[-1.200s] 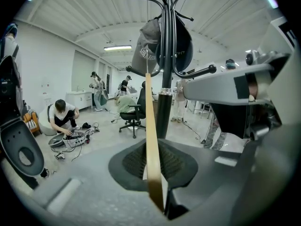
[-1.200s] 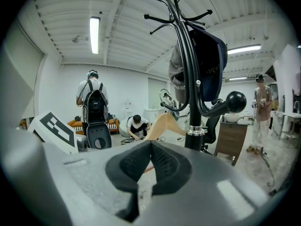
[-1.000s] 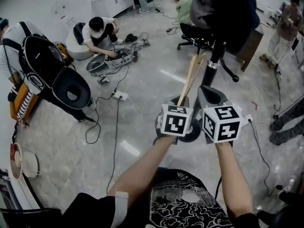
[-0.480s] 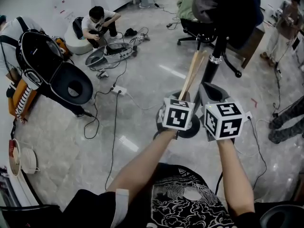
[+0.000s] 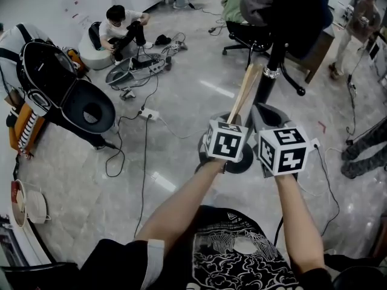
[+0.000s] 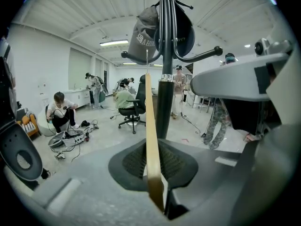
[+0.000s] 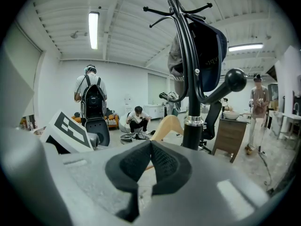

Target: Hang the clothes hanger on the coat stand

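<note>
Coat stand (image 5: 269, 74): a black pole that rises directly ahead of you, with a dark garment (image 5: 296, 11) and a grey cap (image 6: 140, 39) already on its upper arms and its round base (image 5: 245, 163) on the floor beneath both grippers. Wooden clothes hanger (image 5: 245, 92): nearly upright, just beside the pole on its left, with the top leaning toward the pole and not yet on any arm. Your left gripper (image 6: 157, 171) is clamped narrow on the hanger's lower end, which shows edge-on between the pads. Your right gripper (image 7: 150, 147), alongside it, has its jaws pressed together on nothing. Against the preceding second almost nothing has changed: both grippers sit in the same place by the pole and the hanger keeps the same lean. This reads as a pause in the approach. The wire hook (image 6: 146, 62) must still be raised onto a free arm, and the knobbed arm (image 6: 202, 55) to the pole's right looks nearest.
</note>
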Available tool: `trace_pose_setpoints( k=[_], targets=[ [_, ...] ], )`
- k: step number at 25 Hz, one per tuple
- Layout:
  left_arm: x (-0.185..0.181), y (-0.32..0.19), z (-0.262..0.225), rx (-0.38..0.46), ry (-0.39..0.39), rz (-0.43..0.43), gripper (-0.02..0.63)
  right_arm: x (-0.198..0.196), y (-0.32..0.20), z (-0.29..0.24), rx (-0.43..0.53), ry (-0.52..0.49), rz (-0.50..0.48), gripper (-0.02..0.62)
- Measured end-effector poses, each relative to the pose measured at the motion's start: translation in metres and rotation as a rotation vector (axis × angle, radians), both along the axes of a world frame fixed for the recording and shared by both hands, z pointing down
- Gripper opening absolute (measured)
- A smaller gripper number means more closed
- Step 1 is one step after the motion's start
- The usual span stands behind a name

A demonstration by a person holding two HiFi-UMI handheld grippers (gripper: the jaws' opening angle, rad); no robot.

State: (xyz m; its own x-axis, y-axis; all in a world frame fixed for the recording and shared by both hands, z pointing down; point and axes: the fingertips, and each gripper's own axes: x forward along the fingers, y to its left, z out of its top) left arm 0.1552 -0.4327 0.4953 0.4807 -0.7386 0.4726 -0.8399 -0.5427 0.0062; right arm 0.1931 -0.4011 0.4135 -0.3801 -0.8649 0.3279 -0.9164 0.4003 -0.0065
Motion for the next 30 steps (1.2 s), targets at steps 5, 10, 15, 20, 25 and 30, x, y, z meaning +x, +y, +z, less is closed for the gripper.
trace_pose_setpoints(
  k=[5, 10, 15, 20, 25, 30],
  targets=[
    [0.000, -0.002, 0.003, -0.011, -0.010, 0.007, 0.031, 0.000, 0.000, 0.001, -0.007, 0.001, 0.006, 0.000],
    [-0.001, 0.000, 0.013, -0.043, -0.015, 0.007, 0.031, -0.001, 0.001, 0.004, -0.012, 0.003, 0.008, 0.000],
    [-0.007, 0.000, 0.015, -0.046, -0.031, 0.006, 0.031, -0.005, 0.001, 0.007, -0.019, -0.002, 0.008, 0.000],
    [-0.009, 0.002, 0.020, -0.058, -0.038, 0.012, 0.032, -0.011, 0.000, 0.011, -0.021, -0.003, 0.003, 0.000],
    [-0.010, -0.002, 0.022, -0.065, -0.043, 0.021, 0.032, -0.014, -0.002, 0.011, -0.023, -0.004, 0.005, 0.000],
    [-0.005, -0.002, 0.022, -0.055, -0.037, 0.031, 0.032, -0.009, -0.002, 0.012, -0.027, -0.004, 0.012, 0.000]
  ],
)
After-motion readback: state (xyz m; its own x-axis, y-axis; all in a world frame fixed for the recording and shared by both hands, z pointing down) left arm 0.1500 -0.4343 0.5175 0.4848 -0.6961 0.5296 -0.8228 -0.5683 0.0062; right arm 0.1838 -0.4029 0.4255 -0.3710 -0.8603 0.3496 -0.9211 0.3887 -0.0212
